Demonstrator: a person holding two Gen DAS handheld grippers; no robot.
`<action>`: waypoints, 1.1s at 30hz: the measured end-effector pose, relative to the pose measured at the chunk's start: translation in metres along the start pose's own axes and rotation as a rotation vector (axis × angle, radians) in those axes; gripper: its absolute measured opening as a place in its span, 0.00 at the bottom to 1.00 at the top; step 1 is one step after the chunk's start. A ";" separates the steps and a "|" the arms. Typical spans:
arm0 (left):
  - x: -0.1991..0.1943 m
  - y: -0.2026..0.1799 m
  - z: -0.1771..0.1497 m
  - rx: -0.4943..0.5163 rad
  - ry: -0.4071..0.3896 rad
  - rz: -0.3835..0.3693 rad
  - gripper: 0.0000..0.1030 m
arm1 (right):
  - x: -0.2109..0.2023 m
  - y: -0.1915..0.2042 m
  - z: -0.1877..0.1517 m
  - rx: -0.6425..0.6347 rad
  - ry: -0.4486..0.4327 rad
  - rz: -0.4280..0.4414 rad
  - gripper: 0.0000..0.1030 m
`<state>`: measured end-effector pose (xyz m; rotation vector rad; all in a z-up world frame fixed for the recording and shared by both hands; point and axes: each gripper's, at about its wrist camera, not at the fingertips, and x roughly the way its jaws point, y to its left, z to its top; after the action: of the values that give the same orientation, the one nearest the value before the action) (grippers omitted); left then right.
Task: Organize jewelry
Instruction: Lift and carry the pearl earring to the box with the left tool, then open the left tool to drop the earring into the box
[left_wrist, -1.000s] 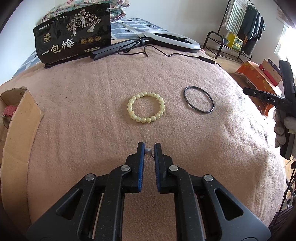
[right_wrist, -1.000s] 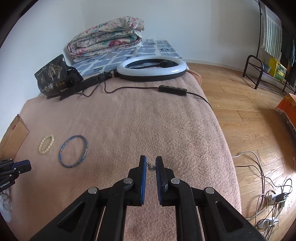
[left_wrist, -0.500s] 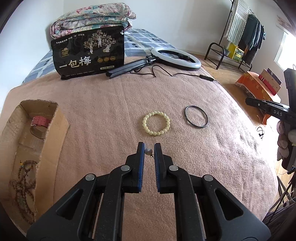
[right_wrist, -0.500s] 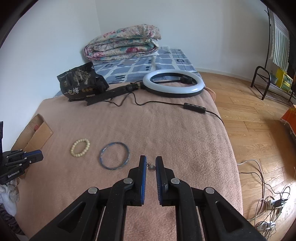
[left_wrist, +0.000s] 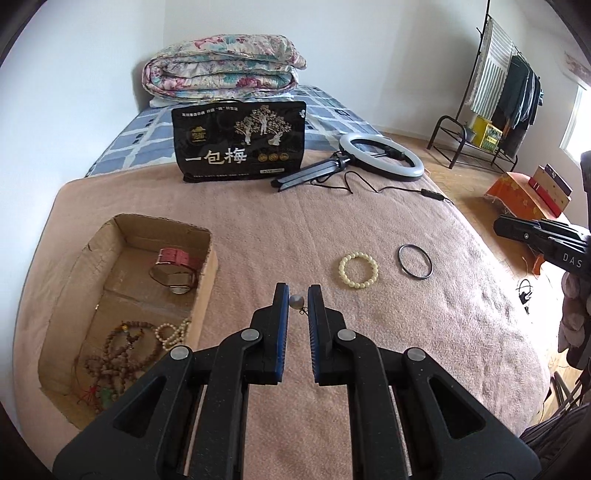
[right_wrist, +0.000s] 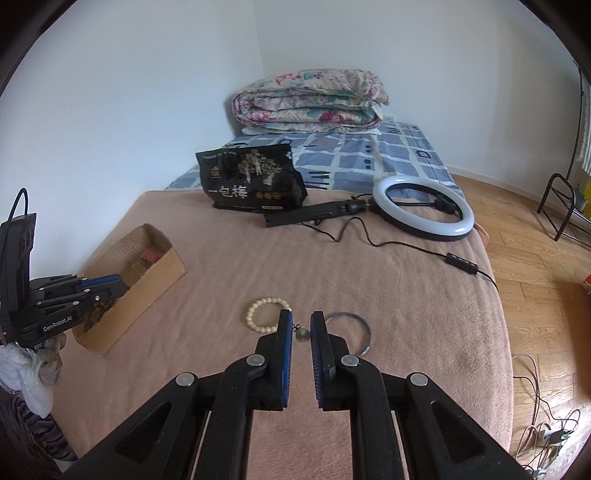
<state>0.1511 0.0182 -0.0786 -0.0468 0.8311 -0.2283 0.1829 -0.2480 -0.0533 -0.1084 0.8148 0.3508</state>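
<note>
A cream bead bracelet (left_wrist: 358, 269) and a dark thin bangle (left_wrist: 415, 260) lie side by side on the pink blanket. They also show in the right wrist view as the bracelet (right_wrist: 263, 313) and the bangle (right_wrist: 360, 326). A cardboard box (left_wrist: 205, 275) at the left holds a pink-strapped watch (left_wrist: 173, 264) and wooden bead strings (left_wrist: 122, 350). My left gripper (left_wrist: 298, 301) hovers above the blanket right of the box, jaws narrowly apart and empty. My right gripper (right_wrist: 301, 326) hovers just in front of the bracelet and bangle, jaws narrowly apart and empty.
A black snack bag (left_wrist: 240, 144), a ring light (left_wrist: 382, 157) with tripod and cable, and a folded quilt (left_wrist: 221, 70) lie at the bed's far end. The blanket (left_wrist: 461, 325) drops off at the right toward wooden floor with cables (right_wrist: 539, 424).
Both grippers pulled back and rose. The left view swung left, bringing the box and its contents into sight. The right view swung left toward the bracelet and bangle. The jaws stayed as they were.
</note>
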 end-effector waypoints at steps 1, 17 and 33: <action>-0.004 0.004 0.000 -0.002 -0.005 0.007 0.08 | 0.000 0.008 0.002 -0.006 -0.002 0.008 0.07; -0.048 0.094 -0.021 -0.084 -0.037 0.100 0.08 | 0.029 0.133 0.027 -0.123 -0.006 0.126 0.07; -0.056 0.154 -0.048 -0.137 -0.020 0.163 0.08 | 0.078 0.224 0.033 -0.202 0.024 0.199 0.08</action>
<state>0.1076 0.1830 -0.0900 -0.1092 0.8250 -0.0168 0.1767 -0.0102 -0.0788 -0.2217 0.8146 0.6205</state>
